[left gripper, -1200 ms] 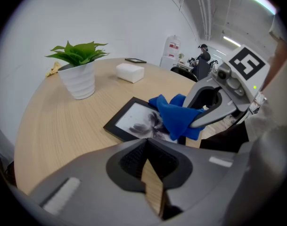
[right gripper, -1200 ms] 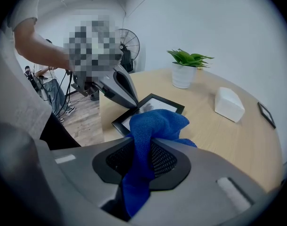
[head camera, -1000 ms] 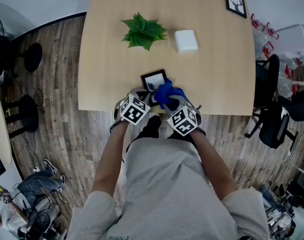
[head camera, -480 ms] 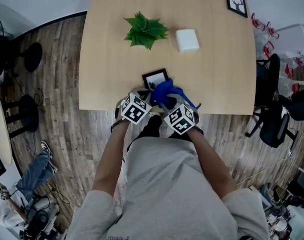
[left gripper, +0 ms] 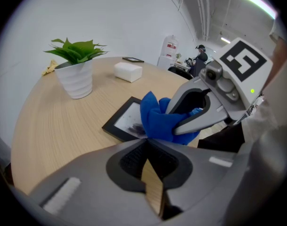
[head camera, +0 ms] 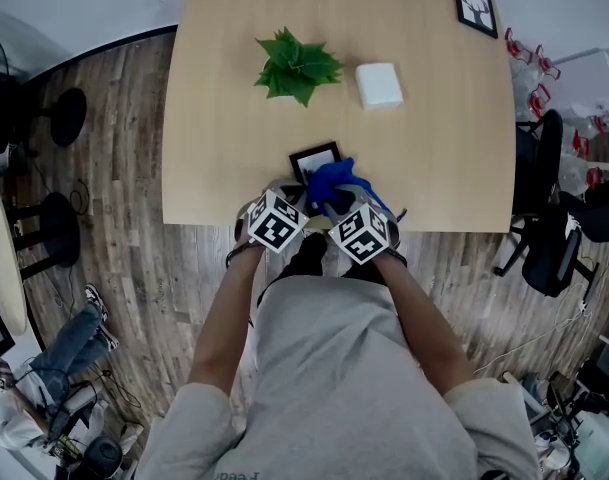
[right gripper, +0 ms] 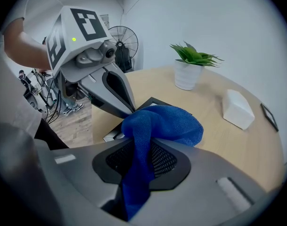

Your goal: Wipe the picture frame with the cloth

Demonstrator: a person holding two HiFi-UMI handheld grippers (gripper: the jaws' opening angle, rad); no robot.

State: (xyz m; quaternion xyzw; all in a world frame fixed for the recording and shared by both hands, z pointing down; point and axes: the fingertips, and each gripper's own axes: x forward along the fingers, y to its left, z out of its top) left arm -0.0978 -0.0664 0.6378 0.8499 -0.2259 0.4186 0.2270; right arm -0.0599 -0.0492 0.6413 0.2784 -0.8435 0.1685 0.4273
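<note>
A small black picture frame (head camera: 312,158) lies flat near the table's front edge, with a dark smudge on its glass (left gripper: 129,123). A blue cloth (head camera: 330,180) is bunched over the frame's right side, and my right gripper (head camera: 338,200) is shut on it. In the right gripper view the cloth (right gripper: 164,121) spills out of the jaws and hides most of the frame (right gripper: 155,101). My left gripper (head camera: 298,194) is shut with nothing in it, its tips at the frame's near edge (right gripper: 129,111). The two grippers sit close side by side.
A potted green plant (head camera: 296,65) and a white box (head camera: 379,84) stand farther back on the wooden table (head camera: 214,148). A second black frame (head camera: 471,6) lies at the far right corner. Office chairs (head camera: 549,238) stand right of the table.
The right gripper has slid the cloth leftwards over the frame and ended closer to the left gripper. The left gripper has stayed at the frame's near edge.
</note>
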